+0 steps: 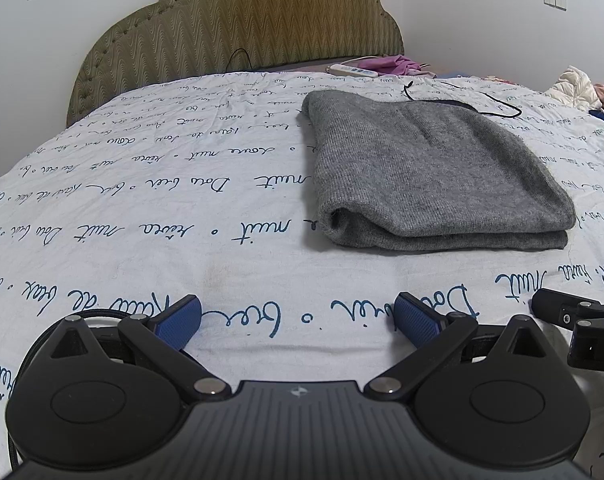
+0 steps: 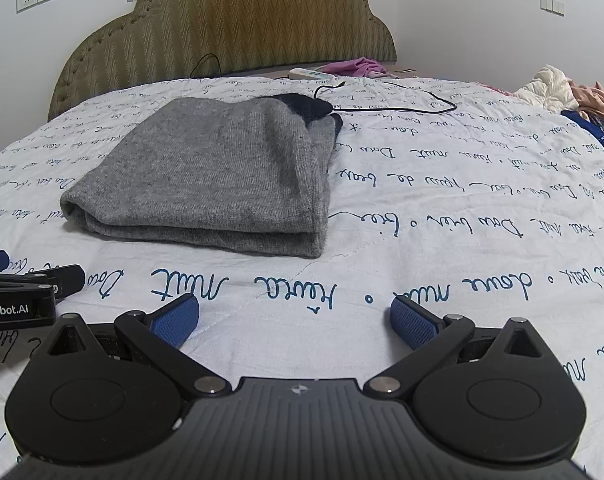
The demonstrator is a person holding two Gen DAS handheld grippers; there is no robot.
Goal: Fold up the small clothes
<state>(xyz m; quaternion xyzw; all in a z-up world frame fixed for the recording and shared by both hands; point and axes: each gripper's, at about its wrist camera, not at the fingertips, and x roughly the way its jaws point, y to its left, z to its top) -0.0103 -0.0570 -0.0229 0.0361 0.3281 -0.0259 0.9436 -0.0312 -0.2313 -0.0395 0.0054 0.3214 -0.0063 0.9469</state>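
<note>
A grey knit garment [image 1: 429,168] lies folded into a flat rectangle on the white bedspread [image 1: 182,208] with blue script. In the right wrist view the same grey garment [image 2: 222,176] shows a dark collar at its far end. My left gripper [image 1: 298,322] is open, low over the bedspread, short of the garment and to its left. My right gripper [image 2: 294,322] is open too, nearer than the garment and to its right. Nothing sits between either pair of blue pads [image 1: 182,320]. Each gripper shows at the edge of the other's view.
A padded olive headboard [image 1: 238,20] stands at the far end. A black cable [image 1: 485,100] curls on the bedspread behind the garment, near a white power strip [image 1: 351,70] and pink cloth [image 1: 393,64]. Loose clothes [image 2: 561,90] pile at the right edge.
</note>
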